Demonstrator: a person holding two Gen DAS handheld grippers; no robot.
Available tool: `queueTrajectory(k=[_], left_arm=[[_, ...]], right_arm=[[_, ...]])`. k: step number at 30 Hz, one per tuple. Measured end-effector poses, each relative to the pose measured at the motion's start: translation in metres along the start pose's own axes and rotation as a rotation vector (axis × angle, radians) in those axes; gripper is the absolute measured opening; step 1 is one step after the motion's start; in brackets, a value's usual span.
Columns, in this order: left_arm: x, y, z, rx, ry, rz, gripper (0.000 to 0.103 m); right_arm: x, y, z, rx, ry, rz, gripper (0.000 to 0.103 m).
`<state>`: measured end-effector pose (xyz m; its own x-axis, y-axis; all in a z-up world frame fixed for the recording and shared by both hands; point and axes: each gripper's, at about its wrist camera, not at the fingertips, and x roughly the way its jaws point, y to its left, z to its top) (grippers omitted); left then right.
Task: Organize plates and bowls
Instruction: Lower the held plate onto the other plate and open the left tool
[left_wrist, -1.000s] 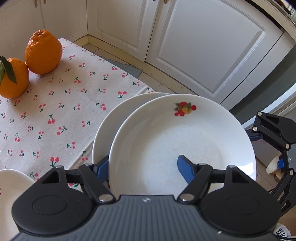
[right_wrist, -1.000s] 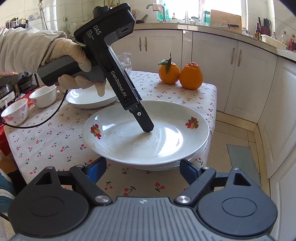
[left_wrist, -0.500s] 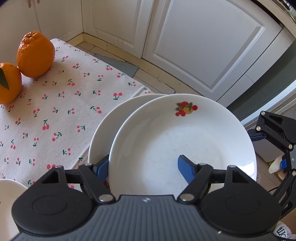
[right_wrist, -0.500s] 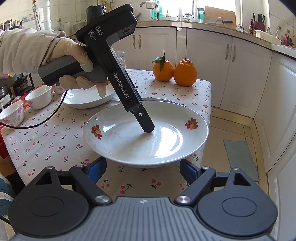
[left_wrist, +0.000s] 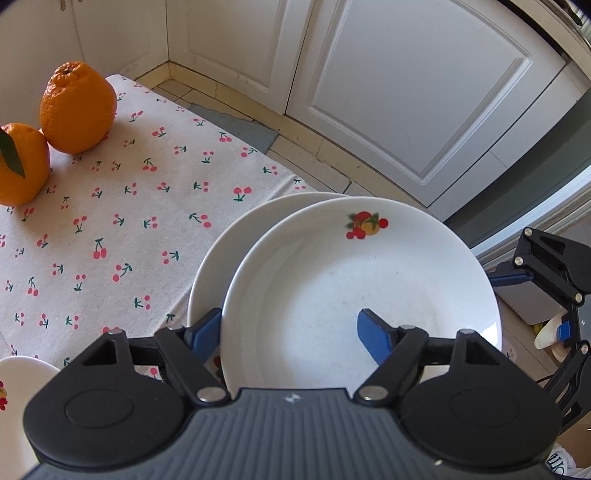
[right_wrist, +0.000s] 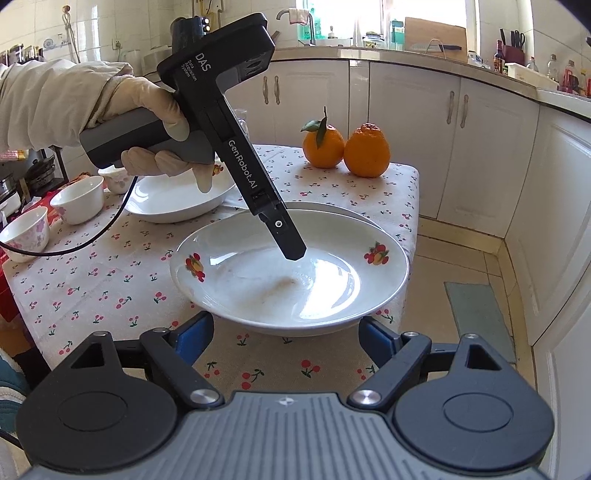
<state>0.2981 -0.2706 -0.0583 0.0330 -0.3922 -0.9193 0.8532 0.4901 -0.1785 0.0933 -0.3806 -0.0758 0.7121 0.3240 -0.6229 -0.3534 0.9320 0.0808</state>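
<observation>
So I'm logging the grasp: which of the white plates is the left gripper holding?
The fruit-printed plate lifted at the table corner; left gripper pinches its rim, unlike the plate beneath.

Counts: three white plates, namely the lifted plate (right_wrist: 291, 273), one under it (left_wrist: 221, 266), one farther back (right_wrist: 177, 199). Three small bowls (right_wrist: 77, 199). Two oranges (right_wrist: 367, 149). Two grippers, left (right_wrist: 291, 251) and right (right_wrist: 286, 332).

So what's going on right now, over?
Left gripper shut on top plate, raised off lower plate. Right gripper open, near its rim. Oranges well clear.
</observation>
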Motion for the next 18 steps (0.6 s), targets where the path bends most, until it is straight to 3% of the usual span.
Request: queueTrajectory(k=[18], left_arm=[[-0.019,0.002,-0.007,-0.012,-0.037,0.014,0.081]], right_arm=[[0.005,0.004,0.0,-0.005,0.009,-0.018,0.09]])
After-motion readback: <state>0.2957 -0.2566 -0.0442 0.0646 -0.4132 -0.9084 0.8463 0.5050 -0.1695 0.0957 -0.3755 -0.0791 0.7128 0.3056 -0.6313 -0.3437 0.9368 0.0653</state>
